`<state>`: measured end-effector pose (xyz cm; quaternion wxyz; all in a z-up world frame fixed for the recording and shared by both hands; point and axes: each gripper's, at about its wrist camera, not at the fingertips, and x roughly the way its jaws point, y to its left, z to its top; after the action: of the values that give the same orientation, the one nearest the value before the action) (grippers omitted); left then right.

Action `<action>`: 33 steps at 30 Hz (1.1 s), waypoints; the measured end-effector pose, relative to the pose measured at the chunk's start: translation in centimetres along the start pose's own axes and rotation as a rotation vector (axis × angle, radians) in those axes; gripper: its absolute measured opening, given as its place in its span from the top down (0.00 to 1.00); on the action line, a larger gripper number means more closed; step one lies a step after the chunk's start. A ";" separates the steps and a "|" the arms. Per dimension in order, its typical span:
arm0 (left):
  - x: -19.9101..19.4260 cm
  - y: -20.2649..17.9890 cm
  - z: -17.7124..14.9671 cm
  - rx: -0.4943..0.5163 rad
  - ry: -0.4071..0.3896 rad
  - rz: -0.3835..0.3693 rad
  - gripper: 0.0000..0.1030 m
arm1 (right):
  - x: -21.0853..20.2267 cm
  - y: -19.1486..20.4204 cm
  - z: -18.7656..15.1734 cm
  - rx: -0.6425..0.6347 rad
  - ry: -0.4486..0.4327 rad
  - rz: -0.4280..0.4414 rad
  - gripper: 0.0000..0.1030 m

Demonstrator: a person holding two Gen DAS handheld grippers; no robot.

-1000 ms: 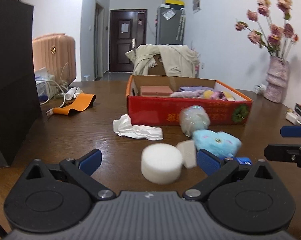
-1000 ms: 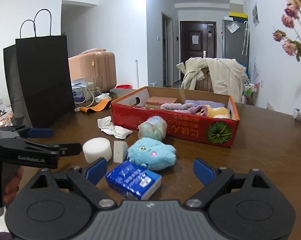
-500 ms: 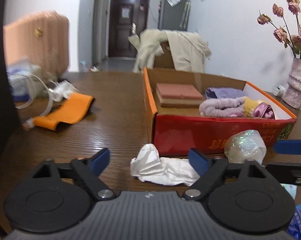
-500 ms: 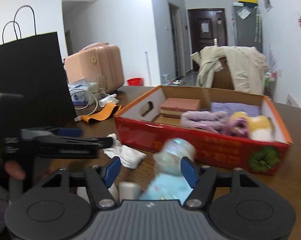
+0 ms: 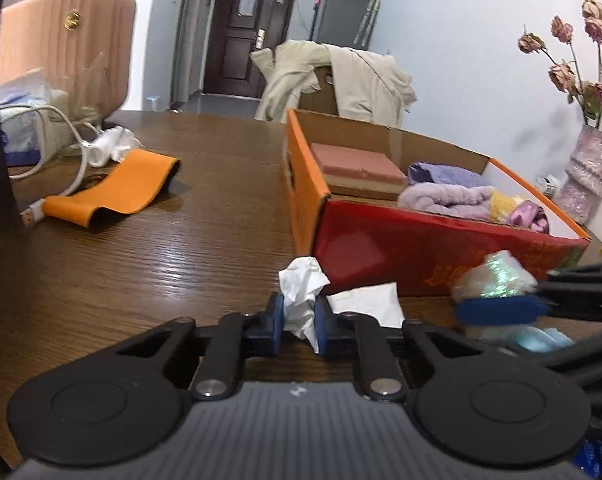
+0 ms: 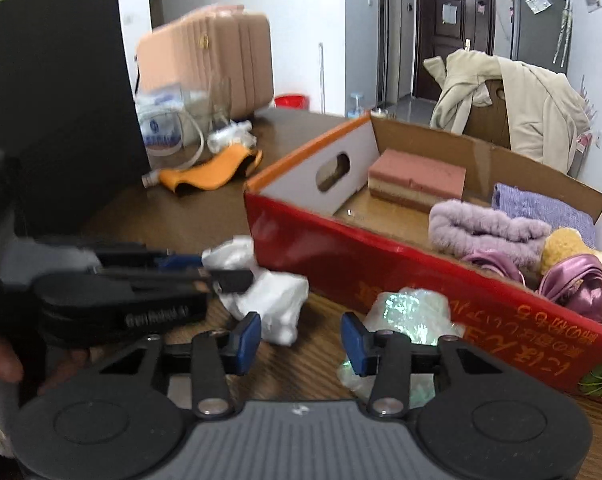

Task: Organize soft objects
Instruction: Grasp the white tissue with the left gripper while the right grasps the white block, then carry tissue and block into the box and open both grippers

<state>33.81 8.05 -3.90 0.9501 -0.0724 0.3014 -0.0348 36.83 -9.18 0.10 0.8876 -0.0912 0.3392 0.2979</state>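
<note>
Box wall beside crumpled tissue, seemingly touching.

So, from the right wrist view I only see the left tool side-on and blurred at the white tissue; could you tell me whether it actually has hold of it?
Observer: Yes. In the left wrist view the left tool has just been closing its jaws, and both blue pads now pinch the crumpled white tissue between them.
Operator: Thank you. Does anything stand past the right-hand end of the red box, which my view cuts off?
Observer: A pink vase of dried flowers stands on the table just beyond that end, apart from the box.
</note>
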 end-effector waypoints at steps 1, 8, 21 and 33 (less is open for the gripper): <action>-0.2 0.2 0.0 -0.005 -0.008 0.013 0.86 | -0.4 0.2 -0.2 -0.008 0.002 0.007 0.58; -1.0 1.1 0.4 -0.039 -0.039 0.038 0.86 | -4.7 0.6 -3.1 0.023 -0.014 0.075 0.58; -8.3 0.0 -1.7 -0.113 -0.107 0.039 0.87 | -5.5 -1.0 -5.1 0.161 -0.055 0.035 0.81; -12.8 -3.7 -1.5 -0.054 -0.178 -0.001 0.86 | -11.0 -1.4 -5.8 0.236 -0.206 0.089 0.84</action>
<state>22.44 5.64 2.68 0.9708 -0.1012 0.2166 -0.0205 27.97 -17.61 2.91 0.9083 0.0598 0.2825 0.3026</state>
